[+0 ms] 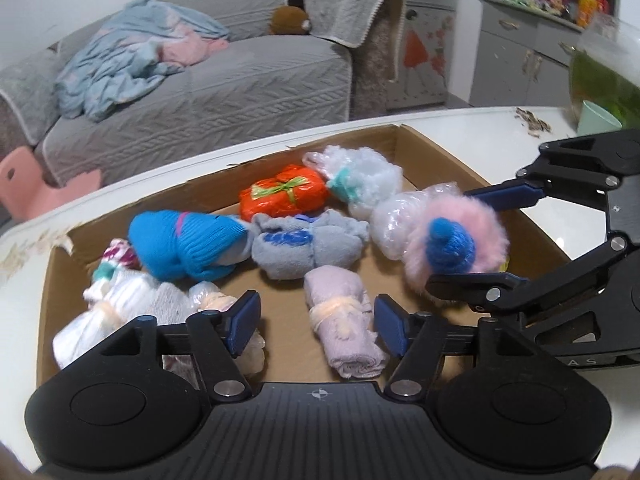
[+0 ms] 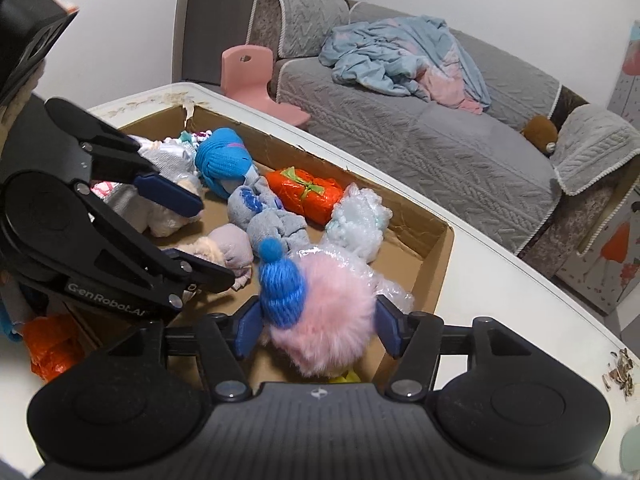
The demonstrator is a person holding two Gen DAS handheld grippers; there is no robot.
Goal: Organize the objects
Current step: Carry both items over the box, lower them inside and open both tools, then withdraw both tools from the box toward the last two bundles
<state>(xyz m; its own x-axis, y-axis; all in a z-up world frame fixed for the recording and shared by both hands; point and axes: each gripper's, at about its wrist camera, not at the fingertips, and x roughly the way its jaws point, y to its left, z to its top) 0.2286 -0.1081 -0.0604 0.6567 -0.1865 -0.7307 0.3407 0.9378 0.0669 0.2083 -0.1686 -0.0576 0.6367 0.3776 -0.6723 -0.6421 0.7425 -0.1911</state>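
A shallow cardboard box (image 1: 400, 136) (image 2: 434, 240) on the white table holds several rolled bundles. My left gripper (image 1: 316, 322) (image 2: 216, 244) stands open over the box's near side, with a lilac rolled cloth (image 1: 340, 320) lying between its fingers, untouched on the left. My right gripper (image 2: 320, 328) (image 1: 450, 236) is open around a pink fluffy ball with a blue knitted cap (image 2: 320, 312) (image 1: 456, 240); the fur brushes both pads. Also in the box are a blue knit roll (image 1: 188, 244), a grey sock bundle (image 1: 308, 240), an orange packet (image 1: 284, 196) and a bubble-wrapped bundle (image 1: 364, 180).
White and cream bundles (image 1: 112, 300) crowd the box's left end. An orange bag (image 2: 48, 344) lies on the table outside the box. Seed husks (image 2: 618, 372) and a green cup (image 1: 600, 118) sit near the table edge. A grey sofa (image 1: 200, 80) and pink chair (image 2: 248, 68) stand behind.
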